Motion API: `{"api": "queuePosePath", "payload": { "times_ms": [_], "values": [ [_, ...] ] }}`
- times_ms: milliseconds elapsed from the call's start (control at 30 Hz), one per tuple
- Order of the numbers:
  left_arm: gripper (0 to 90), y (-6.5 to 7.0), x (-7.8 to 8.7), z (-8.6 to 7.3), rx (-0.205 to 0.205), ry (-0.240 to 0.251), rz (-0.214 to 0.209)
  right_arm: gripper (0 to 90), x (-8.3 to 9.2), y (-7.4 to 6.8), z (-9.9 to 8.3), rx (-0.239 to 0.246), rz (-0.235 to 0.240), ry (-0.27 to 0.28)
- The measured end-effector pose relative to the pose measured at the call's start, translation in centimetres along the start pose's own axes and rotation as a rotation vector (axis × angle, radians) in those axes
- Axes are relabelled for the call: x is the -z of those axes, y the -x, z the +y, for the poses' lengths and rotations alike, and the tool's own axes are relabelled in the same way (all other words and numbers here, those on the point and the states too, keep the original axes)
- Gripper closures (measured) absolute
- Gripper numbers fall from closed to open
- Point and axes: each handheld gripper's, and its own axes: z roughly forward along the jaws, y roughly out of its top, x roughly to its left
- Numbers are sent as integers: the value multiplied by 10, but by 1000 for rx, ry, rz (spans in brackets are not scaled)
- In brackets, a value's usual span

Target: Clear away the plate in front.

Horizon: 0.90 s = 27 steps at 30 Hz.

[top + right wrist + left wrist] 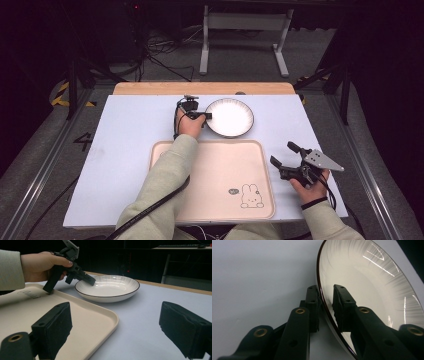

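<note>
A white ribbed plate [231, 119] with a thin dark rim sits on the pale table just beyond the tray. My left gripper [205, 115] reaches its left edge from the near side. In the left gripper view the two black jaws [324, 290] straddle the plate's rim [367, 285], one inside the bowl and one outside, pressed close against it. The right gripper view shows the plate [107, 288] lying flat with the left gripper [90, 281] on its edge. My right gripper [282, 153] rests at the tray's right side, jaws wide apart [115, 327] with nothing between them.
A beige tray [215, 170] with a small rabbit drawing [251, 196] lies bare at the front centre, its corner close to my right jaws [100, 315]. A wooden strip [200, 88] borders the table's far edge, with a metal stand [245, 30] and cables on the floor behind.
</note>
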Motion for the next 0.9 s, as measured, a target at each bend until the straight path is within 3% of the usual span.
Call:
{"api": "queuePosePath", "payload": {
  "times_ms": [167,433,733,900],
  "values": [
    [784,0,-2,-3,58,45,-18,118,0,0,0,0,0,-1],
    [819,3,0,-2,84,83,-36,119,0,0,0,-3,0,0],
    [843,10,16,8,50,131,-9,120,0,0,0,-3,-1,-1],
    [838,11,25,13,38,125,-10,122,0,1,0,-4,0,1]
  ]
}}
